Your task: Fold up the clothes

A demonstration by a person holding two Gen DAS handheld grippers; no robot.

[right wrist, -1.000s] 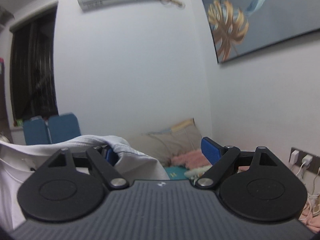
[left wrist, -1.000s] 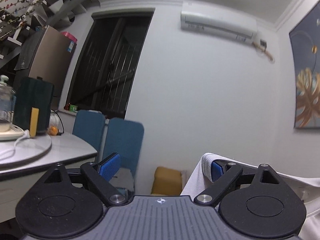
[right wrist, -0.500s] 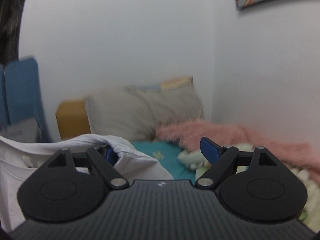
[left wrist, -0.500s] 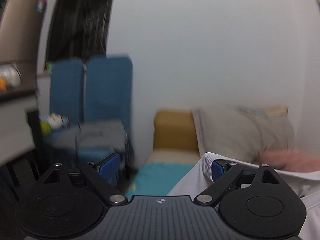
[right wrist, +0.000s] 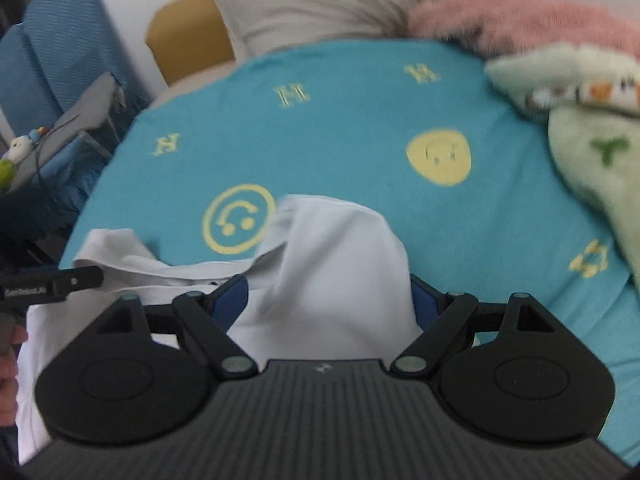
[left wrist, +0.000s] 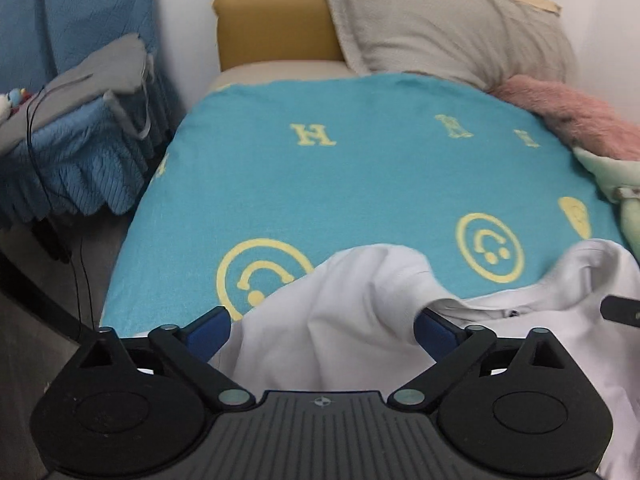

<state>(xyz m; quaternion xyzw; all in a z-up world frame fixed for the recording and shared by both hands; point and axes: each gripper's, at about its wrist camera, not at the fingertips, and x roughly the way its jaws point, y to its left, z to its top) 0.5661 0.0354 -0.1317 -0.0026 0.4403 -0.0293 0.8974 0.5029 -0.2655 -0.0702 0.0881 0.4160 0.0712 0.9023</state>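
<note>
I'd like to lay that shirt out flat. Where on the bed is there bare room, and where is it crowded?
Free: the middle of the turquoise smiley-print blanket, between the white cotton shirt in front and the beige pillow behind. Crowded: the side with the fluffy pink throw and pale green plush blanket.

Soft, even indoor light, no hard shadows and no glare. Fisheye bend curves the blue bedspread towards the edges. Left view fairly crisp; right view smeared with motion blur, the pink blanket and green plush fuzzy. Corners go dark.
</note>
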